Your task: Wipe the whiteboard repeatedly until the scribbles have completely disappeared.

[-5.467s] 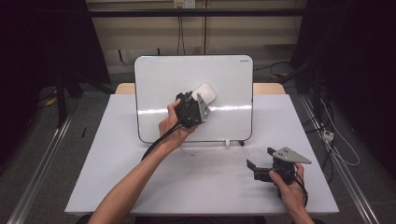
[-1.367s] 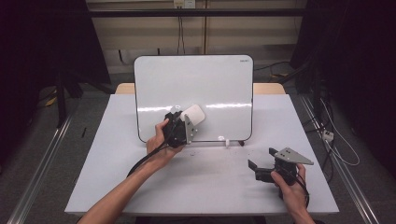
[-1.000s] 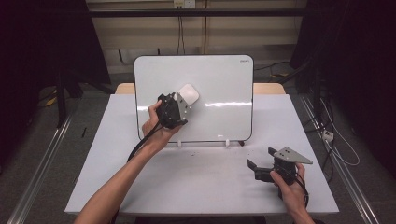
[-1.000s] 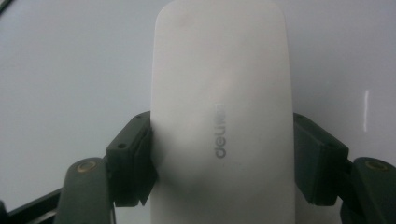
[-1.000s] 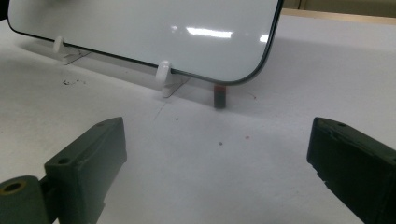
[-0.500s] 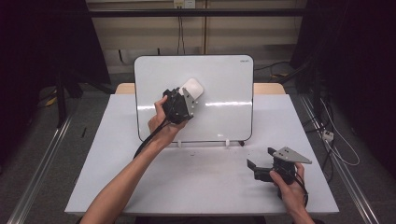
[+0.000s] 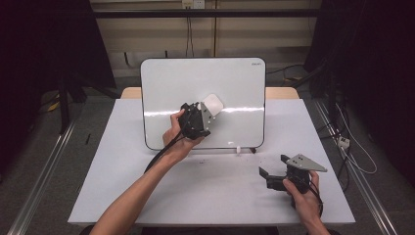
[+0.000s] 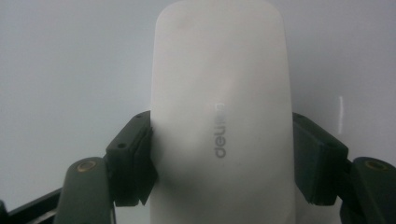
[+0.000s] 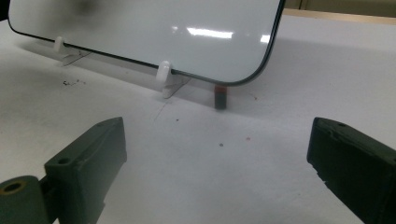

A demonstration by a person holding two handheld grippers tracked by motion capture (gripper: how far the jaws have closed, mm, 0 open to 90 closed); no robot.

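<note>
Holding the white eraser (image 8: 219,116) flat against the whiteboard (image 7: 166,88), your left gripper (image 7: 208,110) clamps it by both long sides so the pad face stays square to the surface. The eraser sits near the board's middle, approx. on the bright reflection line. The board leans back on small white feet (image 9: 163,74) and could tip, so keep pressure light. Open board remains above and to either side; watch the rounded lower edge. Your right gripper (image 7: 274,171) rests on the table (image 7: 122,196) w/ jaws wide and empty, well apart from the board. Free tabletop lies between.
</note>
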